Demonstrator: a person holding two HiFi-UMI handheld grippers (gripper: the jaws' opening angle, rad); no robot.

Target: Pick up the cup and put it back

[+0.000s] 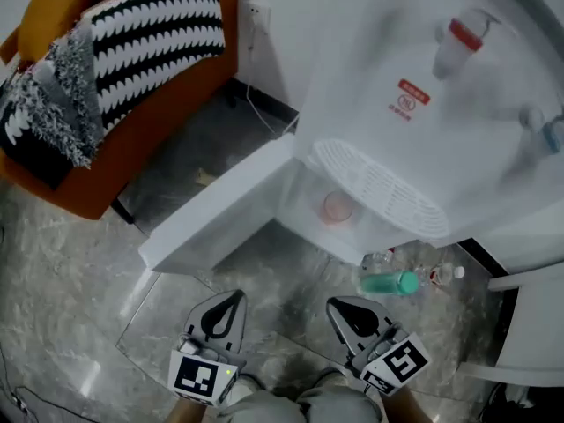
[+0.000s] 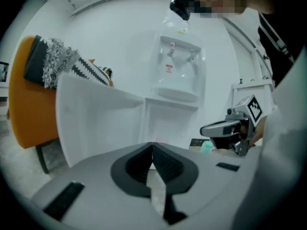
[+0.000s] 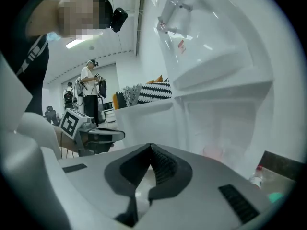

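A pale pink cup (image 1: 337,207) stands upright inside the open lower cabinet of the white water dispenser (image 1: 414,104). In the right gripper view the cup (image 3: 213,152) shows faintly beyond the jaws. My left gripper (image 1: 231,298) and right gripper (image 1: 336,306) hang side by side low over the floor, well short of the cabinet. Both point toward it. The left gripper (image 2: 152,145) is shut with nothing between its fingers. The right gripper (image 3: 151,146) is shut and empty too. Neither touches the cup.
The cabinet door (image 1: 220,208) swings open to the left. A green bottle (image 1: 389,282) and a clear bottle (image 1: 439,274) lie on the floor at the dispenser's foot. An orange armchair (image 1: 132,139) with a striped cushion (image 1: 159,33) stands at the left. People stand far off (image 3: 91,87).
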